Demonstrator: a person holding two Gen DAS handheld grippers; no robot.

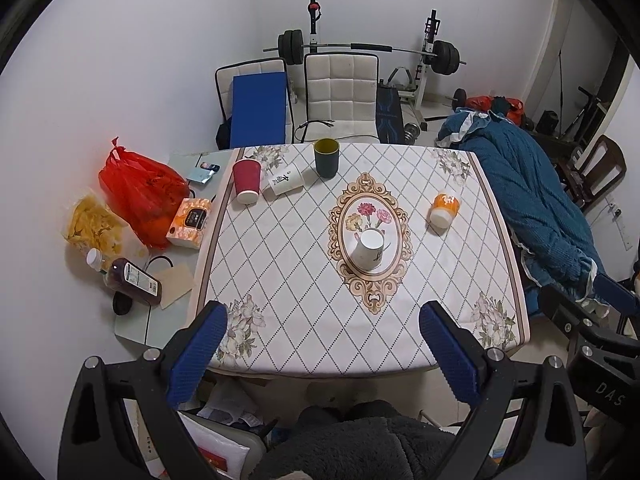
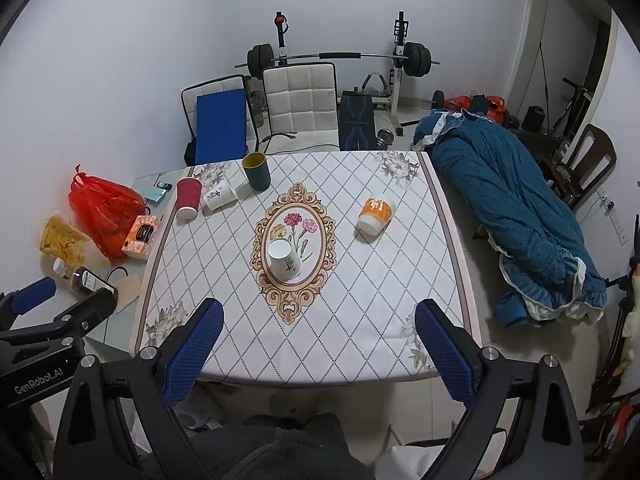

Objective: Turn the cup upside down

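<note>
A white cup with a plant print (image 1: 368,250) (image 2: 283,261) stands upside down on the table's central flower medallion. An orange and white cup (image 1: 444,209) (image 2: 376,211) lies upside down to its right. At the back left stand a red paper cup (image 1: 247,181) (image 2: 188,197) upside down, a white cup with black writing (image 1: 285,181) (image 2: 219,196) on its side, and a dark green cup (image 1: 327,157) (image 2: 256,171) upright. My left gripper (image 1: 324,344) and right gripper (image 2: 320,340) are open and empty, hovering above the table's near edge.
The table (image 1: 460,320) has a quilted white cloth. A side surface at left holds a red bag (image 1: 140,192), tissue box (image 1: 189,223), snack bag and bottle (image 1: 134,280). Two white chairs (image 1: 340,96) stand behind; a blue blanket (image 1: 528,196) lies at right.
</note>
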